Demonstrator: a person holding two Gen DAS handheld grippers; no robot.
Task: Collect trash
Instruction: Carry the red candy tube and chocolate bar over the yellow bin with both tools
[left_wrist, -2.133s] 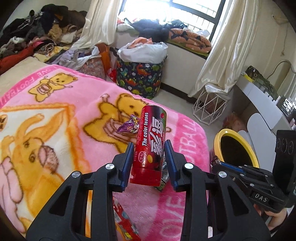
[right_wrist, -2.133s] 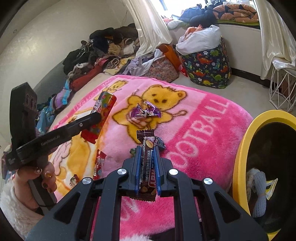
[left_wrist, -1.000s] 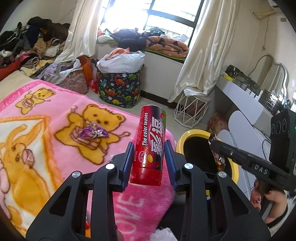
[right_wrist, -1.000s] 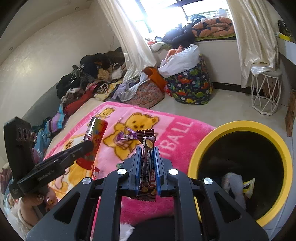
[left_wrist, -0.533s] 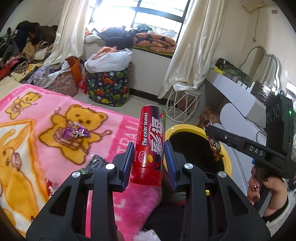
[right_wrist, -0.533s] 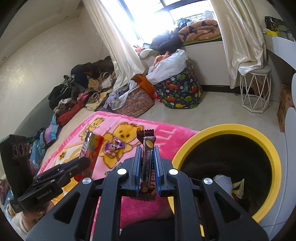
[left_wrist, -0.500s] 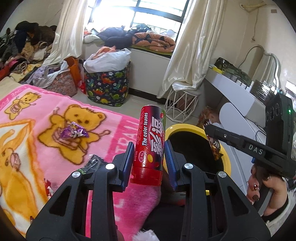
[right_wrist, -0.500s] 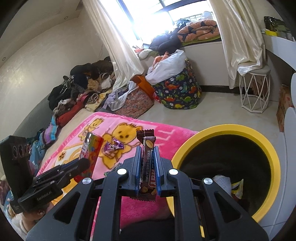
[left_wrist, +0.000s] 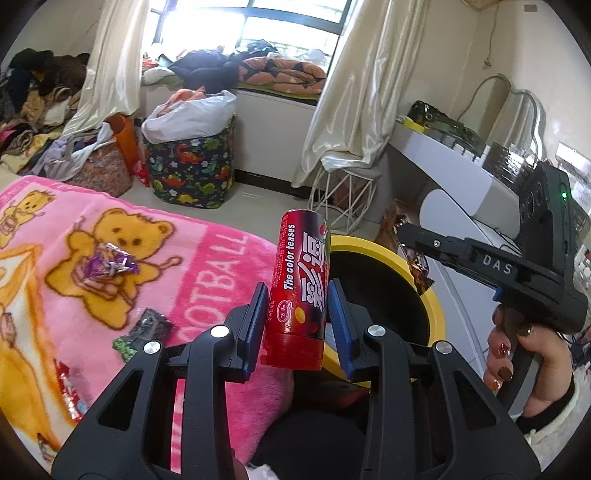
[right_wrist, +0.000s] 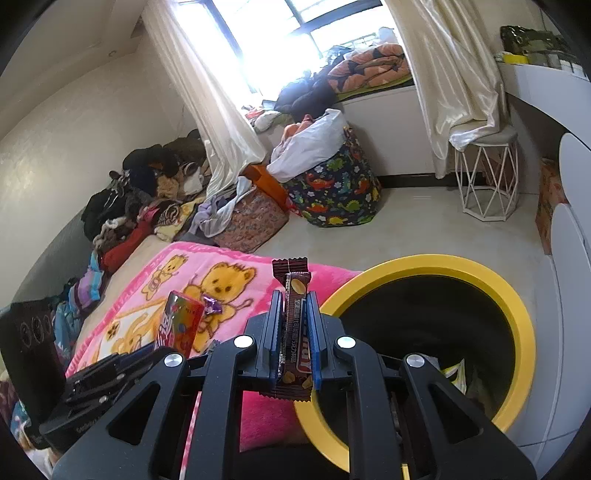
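Now my left gripper (left_wrist: 297, 317) pinches the red cylindrical candy tube (left_wrist: 300, 291); my right gripper (right_wrist: 293, 338) clamps a brown snack-bar wrapper (right_wrist: 293, 325) beside the yellow-rimmed black bin (right_wrist: 517, 314).

The left gripper (left_wrist: 297, 314) points forward and downward with its jaws clamped on an upright red candy tube (left_wrist: 300, 291), while the right gripper (right_wrist: 294, 332), gripped by a hand (left_wrist: 524, 354) with painted nails, has its jaws pinched on a brown snack wrapper (right_wrist: 293, 325).
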